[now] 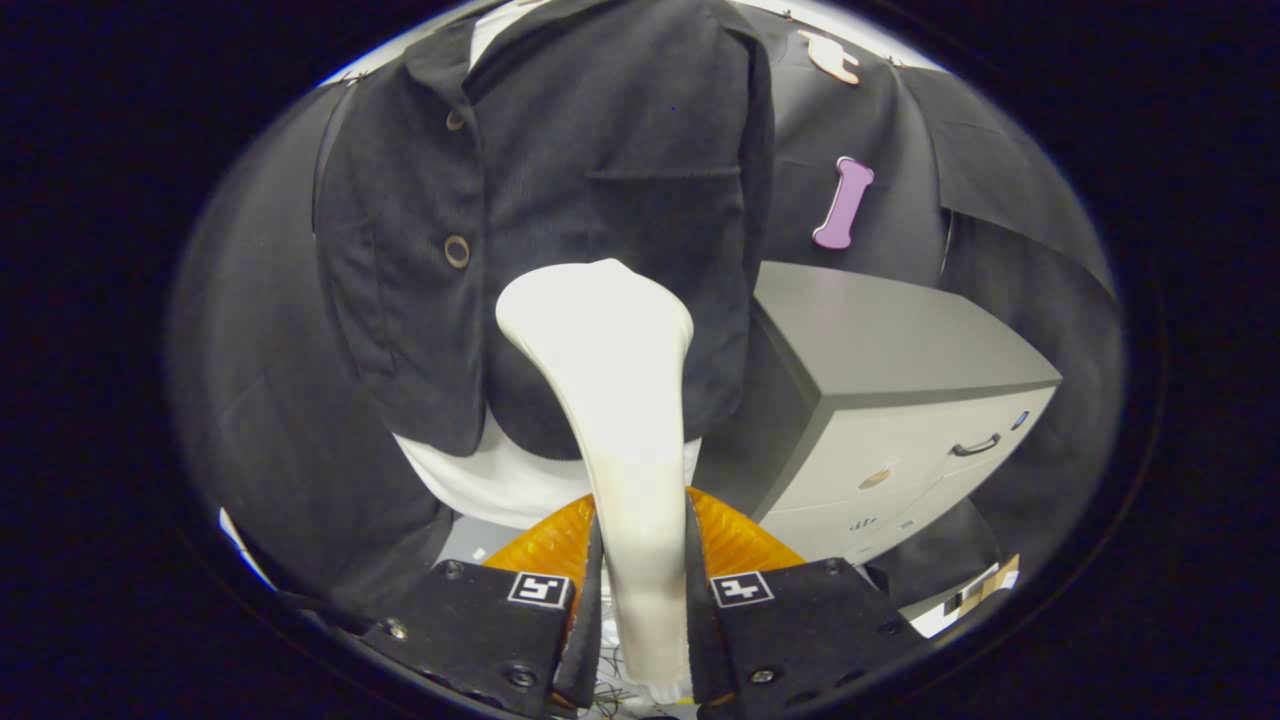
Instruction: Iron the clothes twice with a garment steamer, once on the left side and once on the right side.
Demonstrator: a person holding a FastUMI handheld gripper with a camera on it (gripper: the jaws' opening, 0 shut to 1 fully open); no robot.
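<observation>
While the gripper (pixel 640 560) clamps the steamer (pixel 615 400), its head meets the jacket (pixel 560 200) hem; next, stroke upward.

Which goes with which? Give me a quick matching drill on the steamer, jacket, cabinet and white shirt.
Things:
1. garment steamer
2. dark jacket
3. grey drawer cabinet
4. white shirt

Descriptions:
A. hangs buttoned, just ahead of the steamer head
B. stands beside the jacket, handle on a drawer front
C. handle clamped between both fingers of the gripper
D. hem shows below the jacket's lower edge

Pairs: 1-C, 2-A, 3-B, 4-D
</observation>
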